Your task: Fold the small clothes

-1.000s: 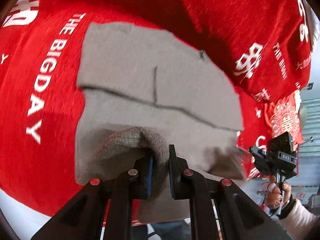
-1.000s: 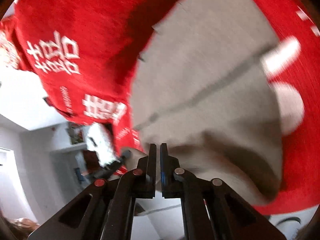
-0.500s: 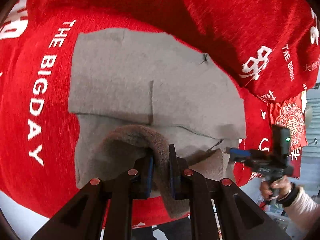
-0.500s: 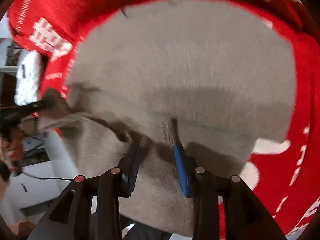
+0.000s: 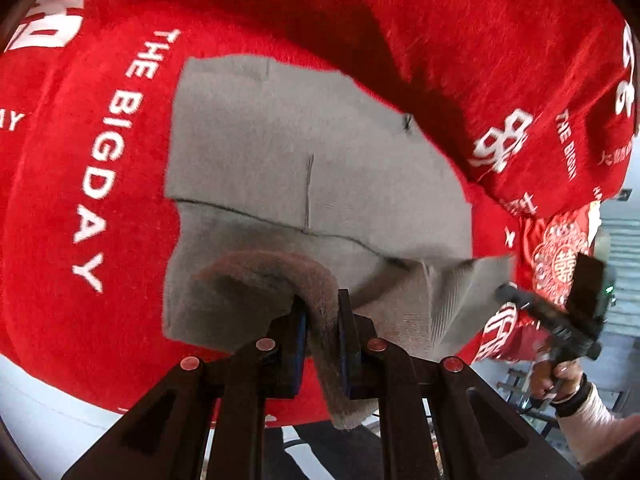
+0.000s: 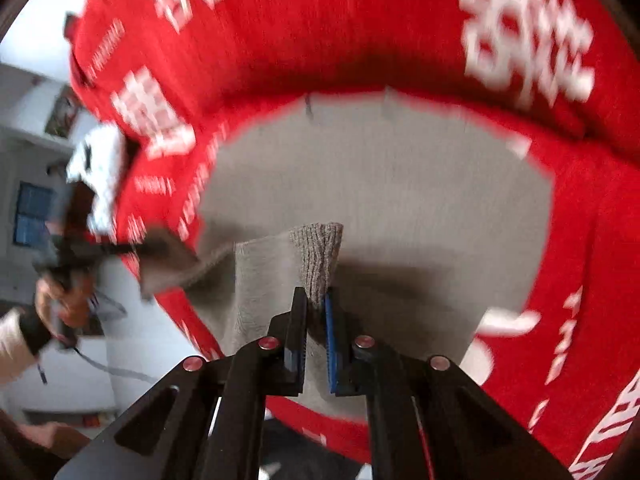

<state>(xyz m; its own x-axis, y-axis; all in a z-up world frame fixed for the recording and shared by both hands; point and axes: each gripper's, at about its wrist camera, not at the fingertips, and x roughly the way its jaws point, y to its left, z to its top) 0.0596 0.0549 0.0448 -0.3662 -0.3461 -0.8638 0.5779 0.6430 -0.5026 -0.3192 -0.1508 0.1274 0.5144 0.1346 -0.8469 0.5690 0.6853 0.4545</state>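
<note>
Left wrist view: the left gripper (image 5: pixel 322 316) is clamped on a bunched fold of the grey garment (image 5: pixel 288 152), which lies spread on the red cloth (image 5: pixel 80 240) with white lettering. The pinched edge arches up off the flat part. At the right, the right gripper (image 5: pixel 508 290) holds the other near corner lifted.

Right wrist view: the right gripper (image 6: pixel 316 304) is closed almost fully on a ribbed cuff or hem of the garment (image 6: pixel 400 184); the knit stands up between the pads. The rest lies flat on the cloth (image 6: pixel 320 20) beyond. The left gripper (image 6: pixel 136 246) appears blurred at the left, holding its corner.

Risks, as I judge them: the right grip takes only a narrow bit of rib, so a quick pull forward could slip it free. If the two hands travel unevenly, the fold will land skewed. The thick bunch in the left grip may release as a lump, not a flat edge.
</note>
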